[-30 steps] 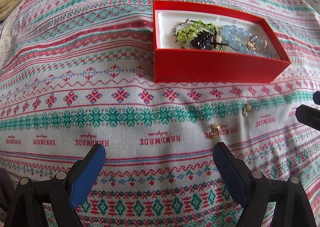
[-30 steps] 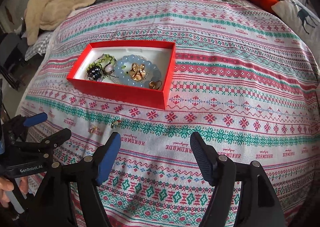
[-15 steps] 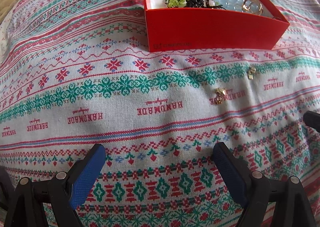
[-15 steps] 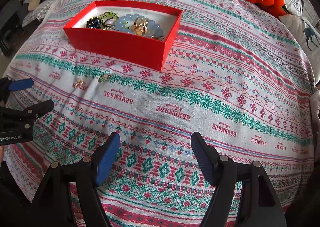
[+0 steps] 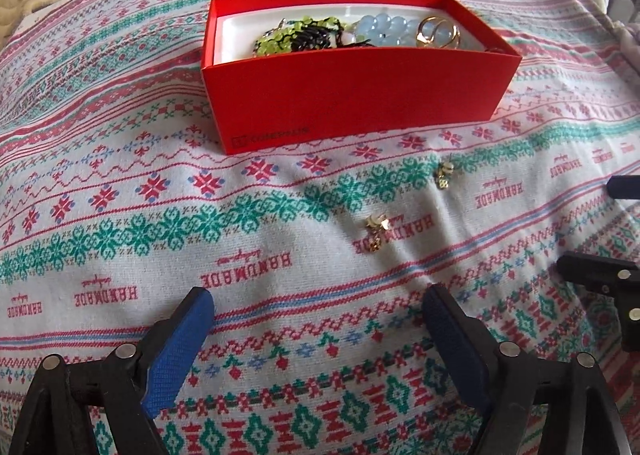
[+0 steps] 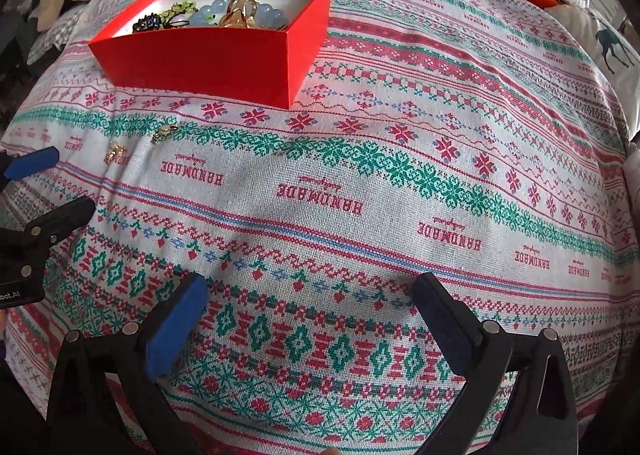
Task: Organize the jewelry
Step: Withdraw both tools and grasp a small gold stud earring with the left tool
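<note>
Jaws first: the left gripper [image 5: 318, 329] has nothing between its blue pads and they are drawing inward, while the right gripper [image 6: 308, 303] is spreading wider, also empty. Just ahead of the left gripper and a little toward its right finger lies the nearer gold earring [image 5: 376, 231] on the patterned bedspread [image 5: 160, 239]; its short chain runs roughly along the gripper's forward line. Beyond it, further right, sits the second earring [image 5: 443, 175]. From the right gripper both lie well off to its left, so the left hand looks better placed. Farthest ahead stands the red box [image 5: 352, 107], already holding beads and rings.
</note>
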A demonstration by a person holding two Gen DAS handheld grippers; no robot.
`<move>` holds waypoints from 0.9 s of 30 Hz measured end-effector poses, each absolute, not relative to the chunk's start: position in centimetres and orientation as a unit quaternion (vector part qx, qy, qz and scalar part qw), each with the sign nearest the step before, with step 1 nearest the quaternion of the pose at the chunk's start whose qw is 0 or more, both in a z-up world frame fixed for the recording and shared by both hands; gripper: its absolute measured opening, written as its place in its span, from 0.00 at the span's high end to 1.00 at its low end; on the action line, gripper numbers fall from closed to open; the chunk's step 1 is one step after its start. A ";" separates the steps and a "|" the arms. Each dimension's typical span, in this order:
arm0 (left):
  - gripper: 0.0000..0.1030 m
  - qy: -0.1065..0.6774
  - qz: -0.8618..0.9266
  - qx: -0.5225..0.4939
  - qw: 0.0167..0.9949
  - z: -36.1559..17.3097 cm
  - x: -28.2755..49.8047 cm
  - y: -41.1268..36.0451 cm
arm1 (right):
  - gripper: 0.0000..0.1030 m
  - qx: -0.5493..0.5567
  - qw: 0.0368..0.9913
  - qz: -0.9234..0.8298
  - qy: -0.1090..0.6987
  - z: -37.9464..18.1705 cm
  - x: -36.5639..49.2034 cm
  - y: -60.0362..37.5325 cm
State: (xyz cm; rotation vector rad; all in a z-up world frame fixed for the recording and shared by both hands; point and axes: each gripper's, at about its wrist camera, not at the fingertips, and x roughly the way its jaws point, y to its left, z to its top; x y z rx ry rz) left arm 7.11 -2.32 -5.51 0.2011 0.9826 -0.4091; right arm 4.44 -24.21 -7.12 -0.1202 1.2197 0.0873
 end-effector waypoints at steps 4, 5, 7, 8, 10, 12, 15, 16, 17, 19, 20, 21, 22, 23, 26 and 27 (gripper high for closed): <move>0.31 0.462 -0.217 0.076 0.856 -5.2 7.6 -2.9 | 0.00 -0.064 0.823 0.041 0.562 -7.4 4.5 -24.2; 0.36 0.461 -0.219 0.076 0.857 -5.2 7.8 -3.0 | 0.00 -0.064 0.825 0.040 0.561 -7.4 4.5 -24.3; 0.47 0.460 -0.224 0.078 0.856 -5.2 8.1 -3.5 | 0.00 -0.064 0.827 0.040 0.557 -7.4 4.1 -24.2; 0.55 0.461 -0.227 0.078 0.854 -5.3 8.2 -3.8 | 0.00 -0.064 0.828 0.040 0.555 -7.4 3.9 -24.2; 0.61 0.463 -0.232 0.082 0.852 -5.4 8.5 -4.5 | 0.00 -0.066 0.832 0.042 0.549 -7.5 3.2 -24.0; 0.65 0.462 -0.231 0.087 0.852 -5.5 8.6 -4.9 | 0.00 -0.070 0.834 0.043 0.546 -7.4 2.7 -23.8; 0.75 0.462 -0.230 0.089 0.852 -5.5 8.7 -5.3 | 0.00 -0.070 0.831 0.042 0.550 -7.2 2.1 -23.7; 0.78 0.462 -0.229 0.089 0.852 -5.5 8.8 -5.4 | 0.00 -0.070 0.831 0.042 0.551 -7.2 2.2 -23.7; 0.85 0.463 -0.226 0.090 0.852 -5.5 8.8 -5.5 | 0.00 -0.069 0.830 0.041 0.553 -7.1 2.3 -23.6; 0.93 0.464 -0.224 0.091 0.852 -5.5 9.0 -5.6 | 0.00 -0.067 0.827 0.041 0.557 -7.0 2.6 -23.7; 0.95 0.464 -0.222 0.093 0.852 -5.5 9.0 -5.6 | 0.00 -0.066 0.825 0.042 0.560 -6.9 2.8 -23.7; 0.95 0.464 -0.221 0.094 0.852 -5.5 9.0 -5.6 | 0.00 -0.065 0.824 0.043 0.561 -6.8 3.3 -23.8; 0.95 0.465 -0.221 0.094 0.852 -5.4 9.1 -5.6 | 0.00 -0.064 0.824 0.045 0.561 -6.7 3.7 -23.8; 0.96 0.466 -0.219 0.093 0.852 -5.3 9.0 -5.3 | 0.00 -0.062 0.826 0.045 0.559 -6.7 3.7 -23.8; 0.96 0.467 -0.214 0.088 0.853 -5.0 9.1 -4.8 | 0.00 -0.056 0.830 0.048 0.553 -6.4 4.5 -23.7; 0.96 0.467 -0.213 0.087 0.854 -4.9 9.1 -4.5 | 0.00 -0.054 0.831 0.050 0.551 -6.2 4.6 -23.5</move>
